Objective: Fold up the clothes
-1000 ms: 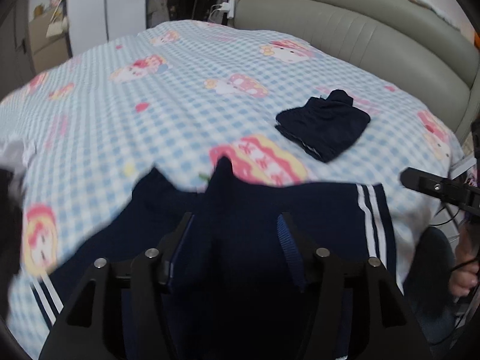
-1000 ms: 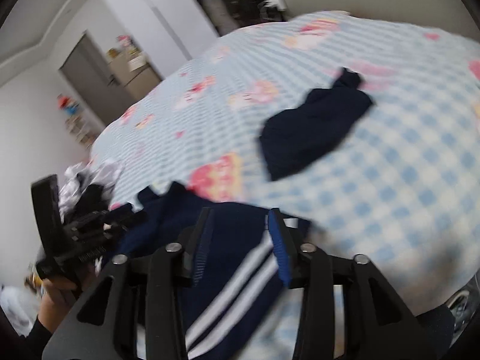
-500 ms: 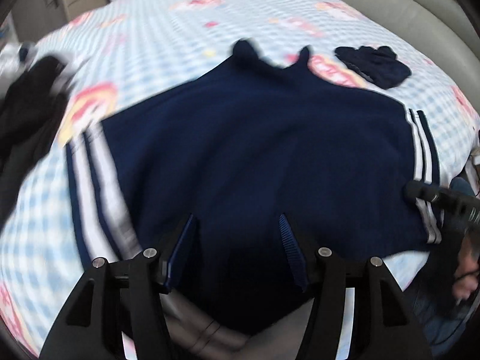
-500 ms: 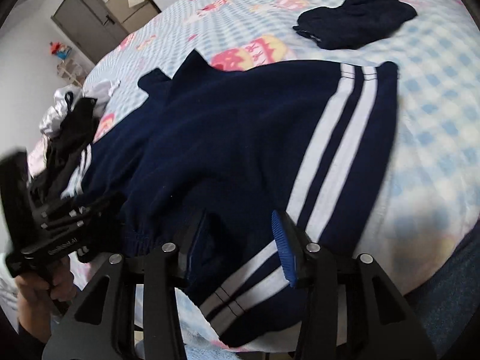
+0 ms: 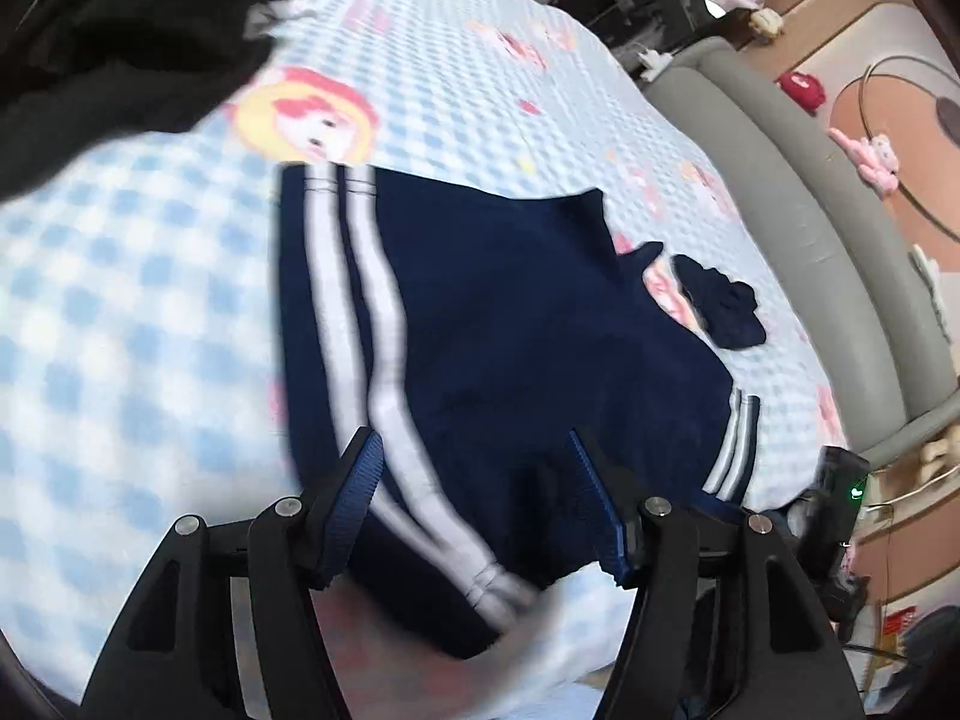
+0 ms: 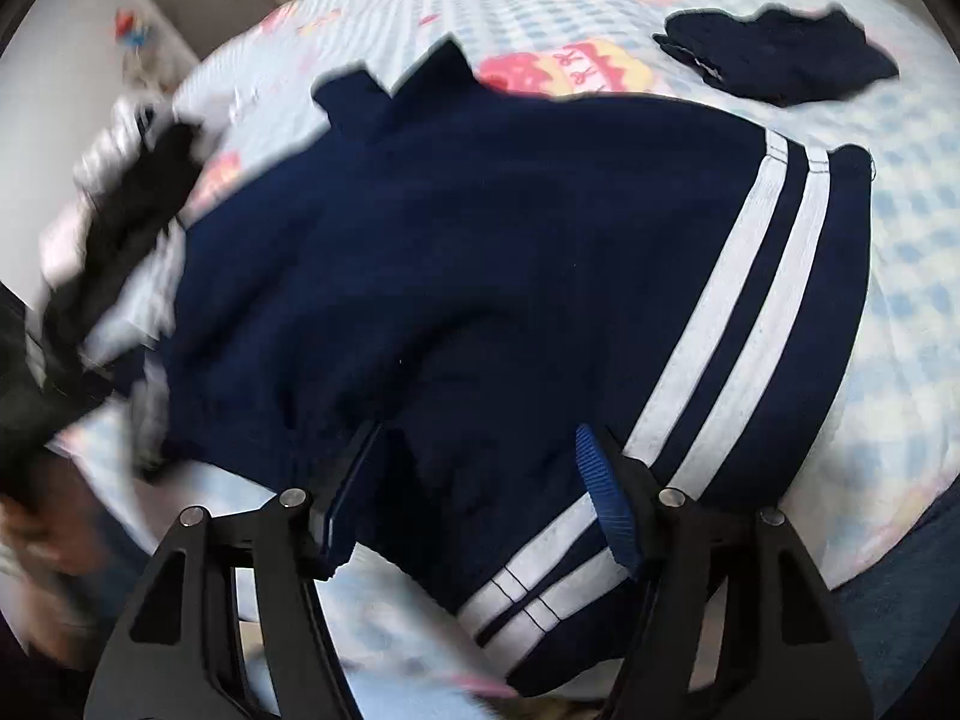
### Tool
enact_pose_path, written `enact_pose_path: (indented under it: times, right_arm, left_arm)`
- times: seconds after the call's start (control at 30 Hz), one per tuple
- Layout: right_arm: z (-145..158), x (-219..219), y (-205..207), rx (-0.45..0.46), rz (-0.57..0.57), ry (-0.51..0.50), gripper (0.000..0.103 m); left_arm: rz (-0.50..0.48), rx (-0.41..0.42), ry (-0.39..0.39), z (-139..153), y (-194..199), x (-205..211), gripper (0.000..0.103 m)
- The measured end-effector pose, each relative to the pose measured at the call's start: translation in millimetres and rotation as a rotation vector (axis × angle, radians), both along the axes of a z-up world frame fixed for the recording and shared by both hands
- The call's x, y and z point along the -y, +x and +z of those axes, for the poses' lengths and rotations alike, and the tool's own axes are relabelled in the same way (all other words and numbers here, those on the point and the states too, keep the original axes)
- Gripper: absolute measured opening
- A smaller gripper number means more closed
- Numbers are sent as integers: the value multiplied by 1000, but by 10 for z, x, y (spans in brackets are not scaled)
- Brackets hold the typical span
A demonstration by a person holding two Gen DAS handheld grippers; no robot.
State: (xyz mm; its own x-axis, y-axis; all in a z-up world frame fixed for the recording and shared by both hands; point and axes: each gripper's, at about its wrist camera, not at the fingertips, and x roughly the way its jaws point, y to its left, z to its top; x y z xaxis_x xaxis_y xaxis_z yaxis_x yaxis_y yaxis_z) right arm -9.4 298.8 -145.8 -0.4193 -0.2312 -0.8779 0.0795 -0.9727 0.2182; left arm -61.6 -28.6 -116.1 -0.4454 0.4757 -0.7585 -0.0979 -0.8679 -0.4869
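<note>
Left gripper (image 5: 474, 501) spread wide, gripping nothing; right gripper (image 6: 474, 495) likewise. Navy white-striped shorts (image 5: 510, 348) spread flat on blue checked cartoon bedsheet (image 5: 132, 300), waistband edge blurred. Beyond: small folded navy garment (image 6: 774, 57); black clothing heap (image 5: 114, 42) cut off, smeared.
</note>
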Motion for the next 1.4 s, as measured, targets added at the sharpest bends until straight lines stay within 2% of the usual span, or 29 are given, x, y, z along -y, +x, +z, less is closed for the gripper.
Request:
enact_pose_path:
  times: [0.13, 0.2, 0.37, 0.57, 0.63, 0.7, 0.8, 0.9, 1.0, 1.07, 1.13, 1.2, 1.3, 1.37, 1.4]
  right_arm:
    - [66, -144, -25, 26, -52, -81, 66]
    - [167, -183, -46, 20, -69, -84, 66]
    - [699, -143, -160, -102, -9, -32, 68]
    - [1107, 172, -640, -192, 66, -3, 68]
    - [1170, 365, -816, -212, 119, 7, 68]
    - [1139, 577, -998, -216, 169, 32, 68]
    - [895, 859, -1367, -175, 168, 116, 67]
    - [636, 941, -1664, -120, 165, 94, 66]
    - [383, 1020, -1898, -80, 162, 126, 62]
    - [252, 948, -1997, -55, 121, 116, 56]
    - [159, 834, -2081, -45, 65, 90, 56]
    - [150, 656, -2140, -72, -21, 66, 57]
    - [211, 566, -2111, -112, -50, 23, 59]
    - [300, 553, -2037, -150, -47, -10, 59]
    - [345, 546, -2000, -169, -45, -27, 59]
  left_arm:
    - [-39, 15, -190, -68, 5, -21, 61]
    - [-2, 7, -174, -16, -71, 119, 61]
    - [91, -14, -132, 113, -261, 470, 62]
    - [197, -37, -81, 256, -487, 882, 61]
    - [186, -20, -56, 179, -543, 932, 62]
    - [164, 2, -37, 93, -610, 887, 62]
    - [138, 3, -22, -22, -703, 786, 62]
    - [127, -17, -20, -128, -758, 735, 61]
    - [115, -26, -37, -187, -813, 716, 60]
    - [112, -9, -88, -248, -852, 689, 59]
    - [125, -7, -116, -279, -853, 687, 54]
    - [146, -12, -128, -277, -857, 716, 47]
    - [146, -29, -35, -220, -848, 809, 47]
    - [128, -29, 66, -200, -844, 858, 56]
    - [124, -30, 94, -201, -845, 862, 57]
